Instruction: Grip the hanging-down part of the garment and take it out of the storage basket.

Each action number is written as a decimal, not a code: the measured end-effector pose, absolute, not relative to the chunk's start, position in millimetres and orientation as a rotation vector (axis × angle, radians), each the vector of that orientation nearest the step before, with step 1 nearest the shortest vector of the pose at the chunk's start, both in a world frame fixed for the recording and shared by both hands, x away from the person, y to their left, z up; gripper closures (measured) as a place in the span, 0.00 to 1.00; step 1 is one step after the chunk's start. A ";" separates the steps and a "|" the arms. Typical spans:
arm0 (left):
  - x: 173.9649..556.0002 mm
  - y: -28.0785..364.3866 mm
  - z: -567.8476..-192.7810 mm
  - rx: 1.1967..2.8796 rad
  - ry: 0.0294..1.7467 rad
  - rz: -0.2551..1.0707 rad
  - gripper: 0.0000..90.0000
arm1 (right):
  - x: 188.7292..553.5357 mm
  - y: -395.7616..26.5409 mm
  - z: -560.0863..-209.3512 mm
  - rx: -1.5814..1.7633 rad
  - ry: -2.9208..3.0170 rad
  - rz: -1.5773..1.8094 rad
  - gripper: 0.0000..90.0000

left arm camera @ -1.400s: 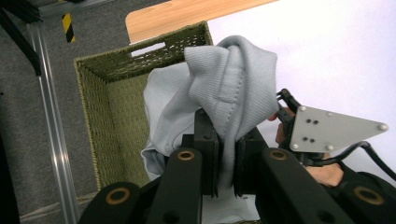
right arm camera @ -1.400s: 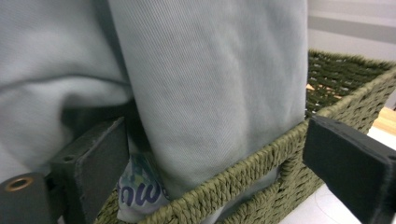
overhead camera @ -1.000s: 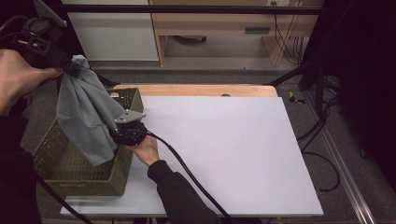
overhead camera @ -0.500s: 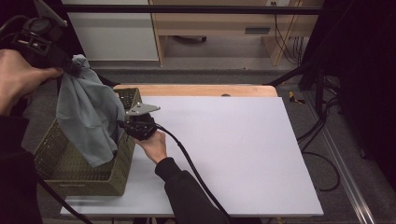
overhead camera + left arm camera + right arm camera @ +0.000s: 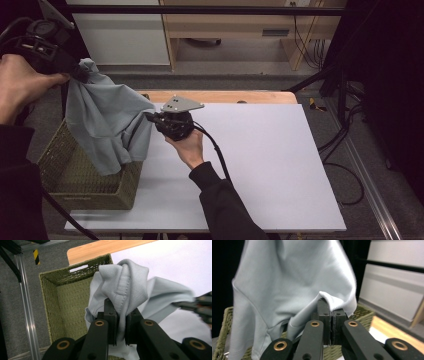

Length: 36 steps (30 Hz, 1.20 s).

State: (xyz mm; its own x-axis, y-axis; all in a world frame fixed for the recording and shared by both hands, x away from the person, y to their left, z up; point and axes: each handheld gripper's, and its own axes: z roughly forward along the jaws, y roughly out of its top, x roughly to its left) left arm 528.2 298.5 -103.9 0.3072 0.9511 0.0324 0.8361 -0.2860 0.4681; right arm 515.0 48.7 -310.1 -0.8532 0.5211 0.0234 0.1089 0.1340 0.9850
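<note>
right gripper (image 5: pixel 150 118): jaws have just closed, pinching a hem of the grey shirt (image 5: pixel 107 122) | left gripper (image 5: pixel 75 72): clamped on its bunched top | shirt: hanging between both, lower end in the basket (image 5: pixel 75 192) | progress: lifted mostly out; spreading on table (image 5: pixel 270 160) remains

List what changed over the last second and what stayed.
The right gripper closed its fingers on an edge of the grey cloth and pulled it up and away from the basket. The left gripper stayed high, clamped on the cloth's top.
</note>
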 end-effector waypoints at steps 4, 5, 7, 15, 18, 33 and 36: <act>527.2 298.9 -104.2 2.212 1.600 0.436 0.91 | 512.8 29.9 -295.0 0.612 2.036 1.775 0.99; 527.1 299.4 -104.3 2.211 1.600 0.434 0.91 | 511.9 20.6 -286.8 0.620 2.005 1.788 0.99; 526.9 300.9 -105.4 2.205 1.600 0.430 0.91 | 510.7 12.6 -279.0 0.619 1.974 1.789 0.99; 527.2 304.2 -109.0 2.199 1.605 0.419 0.91 | 504.2 -9.5 -253.4 0.607 1.885 1.813 1.00; 527.6 303.0 -110.7 2.201 1.600 0.412 0.91 | 500.4 -16.3 -243.9 0.597 1.854 1.818 1.00; 531.6 281.9 -114.6 2.248 1.554 0.394 0.91 | 490.4 -36.5 -239.7 0.604 1.868 1.773 0.99; 531.4 279.1 -114.3 2.248 1.548 0.390 0.91 | 492.3 -40.2 -259.9 0.636 1.919 1.742 0.99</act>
